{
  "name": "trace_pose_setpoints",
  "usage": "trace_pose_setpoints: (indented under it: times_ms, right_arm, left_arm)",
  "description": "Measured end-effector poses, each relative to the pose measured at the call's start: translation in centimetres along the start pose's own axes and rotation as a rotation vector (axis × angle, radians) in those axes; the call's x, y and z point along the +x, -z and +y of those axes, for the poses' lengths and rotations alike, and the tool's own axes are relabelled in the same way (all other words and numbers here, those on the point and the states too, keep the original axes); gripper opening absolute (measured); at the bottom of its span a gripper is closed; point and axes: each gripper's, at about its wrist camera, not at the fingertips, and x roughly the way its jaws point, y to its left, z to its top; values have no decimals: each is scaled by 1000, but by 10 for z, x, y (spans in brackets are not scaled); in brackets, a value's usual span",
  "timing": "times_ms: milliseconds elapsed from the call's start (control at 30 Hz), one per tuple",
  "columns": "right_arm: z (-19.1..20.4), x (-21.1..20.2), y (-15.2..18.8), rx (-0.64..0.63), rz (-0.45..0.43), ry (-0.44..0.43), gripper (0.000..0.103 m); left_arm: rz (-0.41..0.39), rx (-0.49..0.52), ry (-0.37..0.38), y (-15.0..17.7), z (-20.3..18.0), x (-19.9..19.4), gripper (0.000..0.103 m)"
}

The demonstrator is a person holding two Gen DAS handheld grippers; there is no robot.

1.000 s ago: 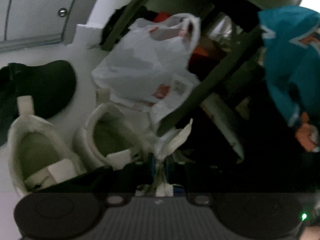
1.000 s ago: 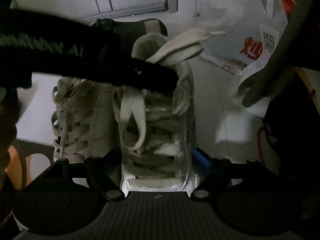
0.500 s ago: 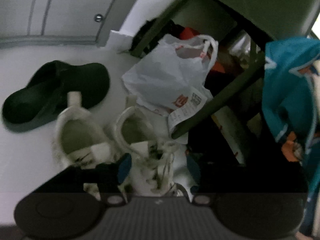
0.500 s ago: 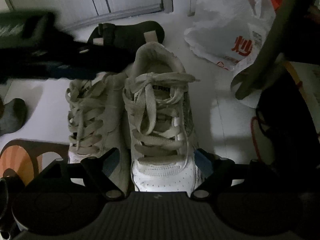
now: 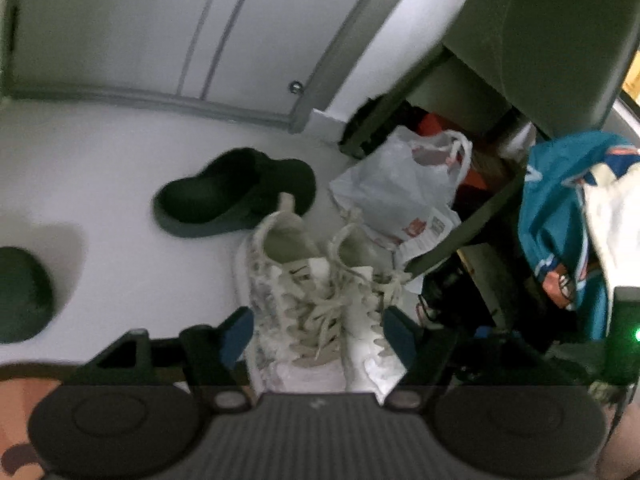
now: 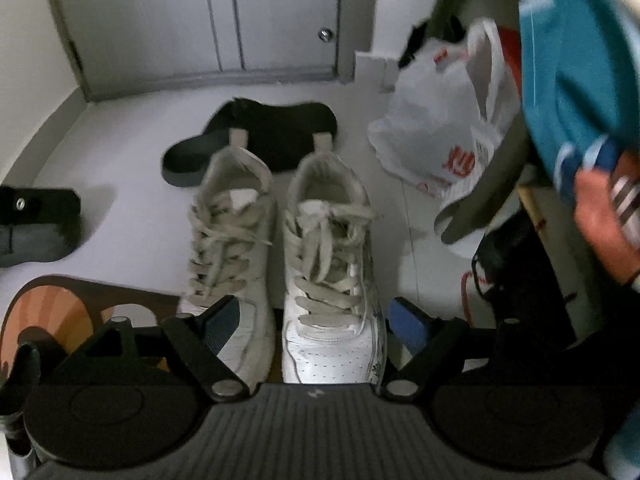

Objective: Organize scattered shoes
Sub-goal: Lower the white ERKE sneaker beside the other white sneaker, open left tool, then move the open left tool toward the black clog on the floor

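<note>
Two white lace-up sneakers stand side by side on the pale floor, toes toward me, the left sneaker (image 6: pixel 232 248) and the right sneaker (image 6: pixel 332 264) close together. The left wrist view shows the same pair (image 5: pixel 316 300) from above. A black slipper (image 6: pixel 260 136) lies just behind their heels. My left gripper (image 5: pixel 318 334) hovers over the pair's toes with its jaws opening; the pads touch neither shoe. My right gripper (image 6: pixel 316 326) is open above the toes too, gripping nothing.
A white plastic bag (image 6: pixel 448 128) with red print leans against a dark furniture leg on the right. A teal garment (image 5: pixel 556 216) hangs beside it. An orange-brown mat (image 6: pixel 48 312) lies front left. A dark rounded thing (image 5: pixel 20 292) sits at the left edge. Grey cabinet doors (image 6: pixel 240 20) close the back.
My left gripper let go of the sneaker's lace, opened, and pulled up and back. The right gripper rose too. The left gripper no longer crosses the right wrist view.
</note>
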Motion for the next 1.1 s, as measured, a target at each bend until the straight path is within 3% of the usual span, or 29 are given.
trace_pose_setpoints:
  times_ms: [233, 367, 533, 633, 867, 1100]
  right_arm:
    - [23, -43, -17, -116, -20, -31, 86]
    - [33, -58, -29, -183, 27, -63, 86]
    - [33, -84, -43, -243, 19, -135, 89]
    - [30, -93, -46, -269, 5, -153, 90]
    - [37, -107, -55, -298, -23, -262, 90]
    - [52, -119, -46, -350, -13, -316, 90]
  left_arm:
    - [-91, -42, -128, 6, 8, -45, 74]
    - [-139, -21, -191, 14, 17, -79, 79]
    - [-139, -164, -238, 30, 59, -115, 79]
    - [-141, -218, -337, 42, 87, -132, 79]
    - [-138, -356, -478, 53, 126, -141, 79]
    - [-174, -514, -502, 41, 165, -139, 79]
